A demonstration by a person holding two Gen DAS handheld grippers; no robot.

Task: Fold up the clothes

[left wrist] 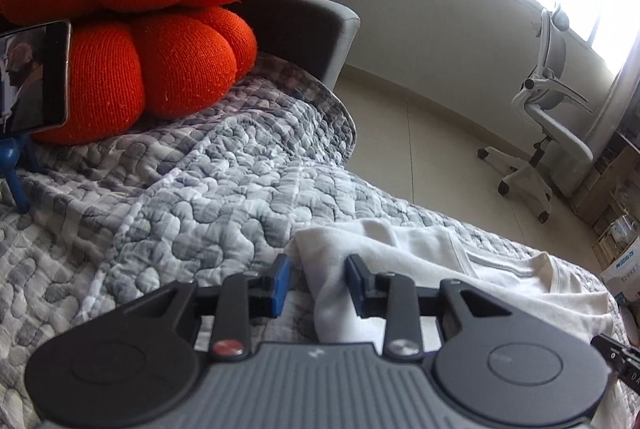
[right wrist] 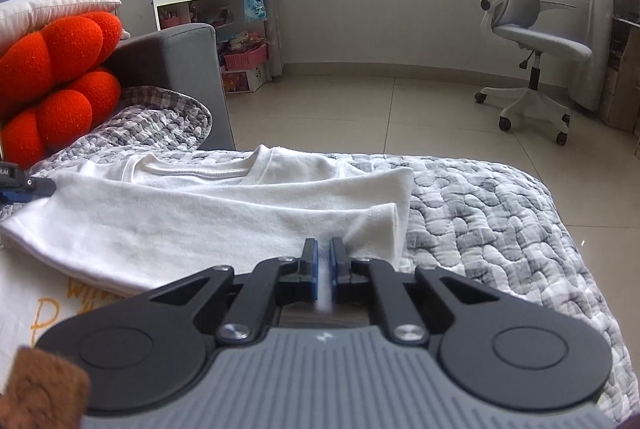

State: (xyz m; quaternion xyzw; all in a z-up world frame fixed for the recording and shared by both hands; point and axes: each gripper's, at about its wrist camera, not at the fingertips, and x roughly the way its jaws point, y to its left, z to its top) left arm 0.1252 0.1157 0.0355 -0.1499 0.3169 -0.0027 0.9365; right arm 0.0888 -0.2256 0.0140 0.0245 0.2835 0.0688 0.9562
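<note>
Where quilt [right wrist: 500,213] shows, white shirt [right wrist: 200,225].

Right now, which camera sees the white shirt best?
The right wrist view: the shirt lies spread across the quilt, neckline and folded sleeve showing. The left wrist view catches only one bunched end past its gripper.

The right gripper [right wrist: 324,249] rests low over a white T-shirt [right wrist: 200,225] lying on a grey quilt [right wrist: 480,213], its jaws nearly together, seemingly pinching a fold of cloth. An orange cushion [right wrist: 60,77] sits left, an office chair [right wrist: 532,45] beyond.
</note>
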